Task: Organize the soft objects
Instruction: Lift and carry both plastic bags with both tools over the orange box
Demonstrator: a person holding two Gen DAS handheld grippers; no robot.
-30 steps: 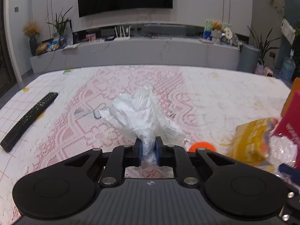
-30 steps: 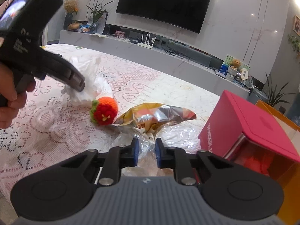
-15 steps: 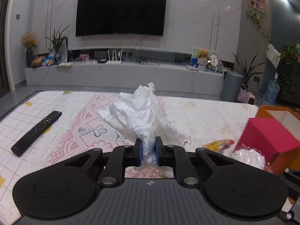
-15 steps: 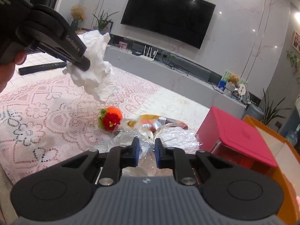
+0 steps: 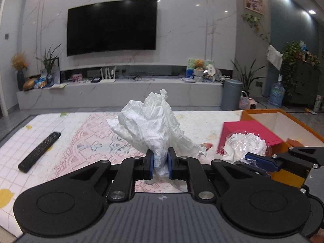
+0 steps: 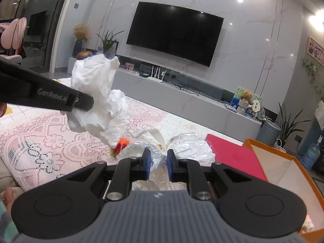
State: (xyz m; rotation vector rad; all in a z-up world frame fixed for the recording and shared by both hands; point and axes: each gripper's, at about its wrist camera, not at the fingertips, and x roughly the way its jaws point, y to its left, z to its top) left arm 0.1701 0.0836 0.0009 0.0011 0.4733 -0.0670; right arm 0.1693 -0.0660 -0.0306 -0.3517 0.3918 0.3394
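My left gripper (image 5: 160,164) is shut on a crumpled white plastic bag (image 5: 149,121) and holds it above the lace-covered table; the bag also shows in the right wrist view (image 6: 97,101), pinched by the left gripper's fingers (image 6: 81,101). My right gripper (image 6: 158,163) is shut on a clear crinkly plastic bag (image 6: 182,147), lifted off the table; in the left wrist view that bag (image 5: 247,144) hangs from the right gripper (image 5: 261,162). An orange knitted strawberry toy (image 6: 121,145) lies on the table, partly hidden behind the bags.
An open orange box (image 5: 283,121) stands at the right with a red box (image 6: 232,154) against it. A black remote (image 5: 39,151) lies at the table's left. A TV wall and low cabinet (image 5: 121,93) are beyond the table.
Both grippers have risen from the table with their bags. The left gripper lifted the white bag well above the strawberry toy; the right lifted the clear bag.
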